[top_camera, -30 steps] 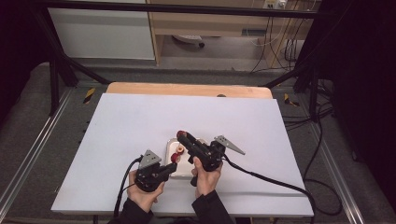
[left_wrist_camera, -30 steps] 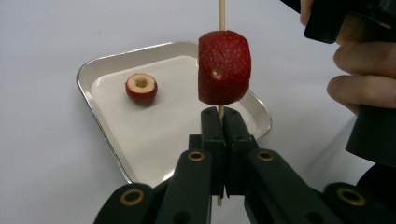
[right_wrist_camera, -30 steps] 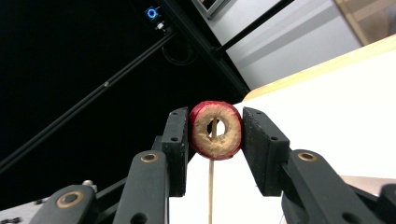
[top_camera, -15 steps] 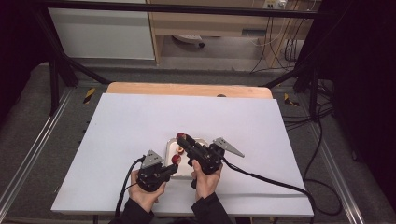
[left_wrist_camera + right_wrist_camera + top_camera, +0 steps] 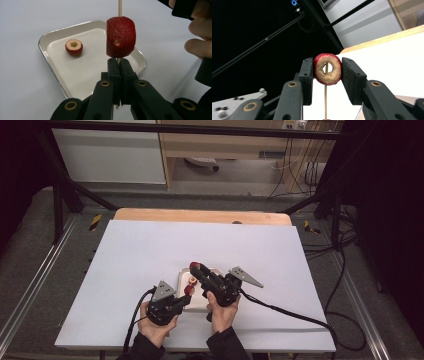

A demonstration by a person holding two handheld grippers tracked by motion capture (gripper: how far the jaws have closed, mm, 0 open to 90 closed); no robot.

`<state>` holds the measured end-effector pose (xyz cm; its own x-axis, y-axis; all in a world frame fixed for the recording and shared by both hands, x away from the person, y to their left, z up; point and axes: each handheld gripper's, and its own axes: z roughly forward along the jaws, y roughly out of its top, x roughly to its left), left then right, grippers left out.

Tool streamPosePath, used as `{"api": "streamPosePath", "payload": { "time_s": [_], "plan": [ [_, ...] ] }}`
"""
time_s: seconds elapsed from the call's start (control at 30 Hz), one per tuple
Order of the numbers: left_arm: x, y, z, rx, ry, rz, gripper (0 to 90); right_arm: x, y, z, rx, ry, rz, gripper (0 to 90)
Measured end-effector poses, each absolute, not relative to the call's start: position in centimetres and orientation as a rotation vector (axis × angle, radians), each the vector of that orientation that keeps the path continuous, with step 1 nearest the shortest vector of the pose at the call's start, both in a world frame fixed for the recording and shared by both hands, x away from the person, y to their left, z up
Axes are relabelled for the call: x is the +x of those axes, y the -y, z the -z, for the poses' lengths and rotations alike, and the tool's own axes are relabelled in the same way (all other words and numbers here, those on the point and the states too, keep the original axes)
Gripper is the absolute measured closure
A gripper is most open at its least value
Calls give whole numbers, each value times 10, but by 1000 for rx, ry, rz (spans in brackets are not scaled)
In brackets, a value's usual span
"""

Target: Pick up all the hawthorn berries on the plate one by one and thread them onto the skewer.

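Note:
My left gripper is shut on a thin wooden skewer that stands upright. A red fruit piece is threaded on the skewer just above the jaws. My right gripper is shut on a red cored fruit ring, and the skewer rises from below into its hole. In the high view the left gripper and the right gripper meet over a small metal tray at the near middle of the table. Another cored red fruit lies in the tray.
The white table top spreads around the tray, with a wooden strip along its far edge. Black cables trail from the grippers toward the right. The right hand is close beside the skewer.

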<state>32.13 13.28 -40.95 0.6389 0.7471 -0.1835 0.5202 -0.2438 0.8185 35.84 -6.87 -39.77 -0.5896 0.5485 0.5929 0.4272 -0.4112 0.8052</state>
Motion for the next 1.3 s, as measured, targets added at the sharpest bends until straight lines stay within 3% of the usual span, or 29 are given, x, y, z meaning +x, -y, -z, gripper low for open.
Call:
{"api": "streamPosePath", "payload": {
  "time_s": [0.23,0.4,0.87,1.03,1.3],
  "plan": [
    [321,-137,408,1874,-1009,-263,891,355,70,400,1384,-1606,-2157,640],
    [320,-136,403,1916,-973,-360,892,363,71,400,1420,-1613,-2192,638],
    [321,-144,395,1925,-963,-429,893,377,70,403,1492,-1551,-2252,637],
    [324,-141,420,2002,-971,-338,893,386,90,386,1499,-1369,-2263,638],
    [319,-132,404,2015,-942,-283,889,393,100,379,1413,-1535,-2209,632]
  ]
}}
